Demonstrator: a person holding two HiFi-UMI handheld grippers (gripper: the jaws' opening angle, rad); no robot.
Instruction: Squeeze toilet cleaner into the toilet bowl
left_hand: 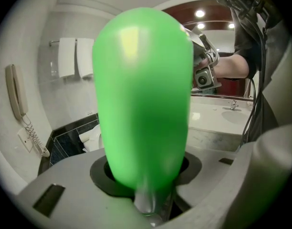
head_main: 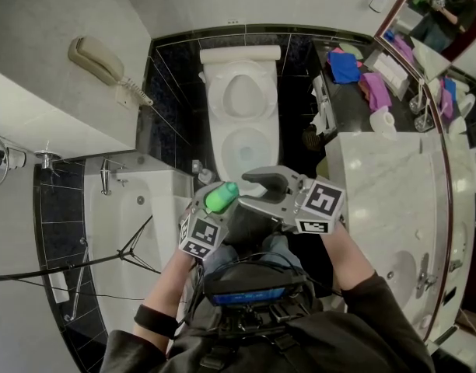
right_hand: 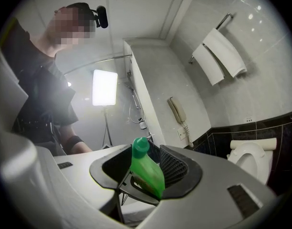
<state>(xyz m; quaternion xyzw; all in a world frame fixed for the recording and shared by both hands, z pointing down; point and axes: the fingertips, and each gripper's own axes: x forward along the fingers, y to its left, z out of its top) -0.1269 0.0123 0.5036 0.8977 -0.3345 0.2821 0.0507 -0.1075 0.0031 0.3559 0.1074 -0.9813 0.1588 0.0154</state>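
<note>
Jaws of my left gripper are clamped on the green toilet cleaner bottle, which fills that gripper's view, so I hold it by the body. My right gripper has its jaws standing moderately apart around the bottle's top end: the green cap rises between them, the body leans toward the ribbed pad, and there is a clear gap on the other side. I read that as no grip at all from the right side.

From the head view the bottle hangs in the air in front of me, cap pointing roughly toward the right gripper. It sits just at the near edge of the toilet bowl, not out over the water. The seat lid is up and the bowl is open. The counter lies to my right and the bathtub to my left, both well apart from the bottle.

I judge this to be the preparing step, with no squeezing begun. The cap looks closed, though I cannot tell whether it is loosened. Next I would need the nozzle freed, then the left gripper carried forward and tipped down so the spout aims under the rim before pressing harder on the body.
</note>
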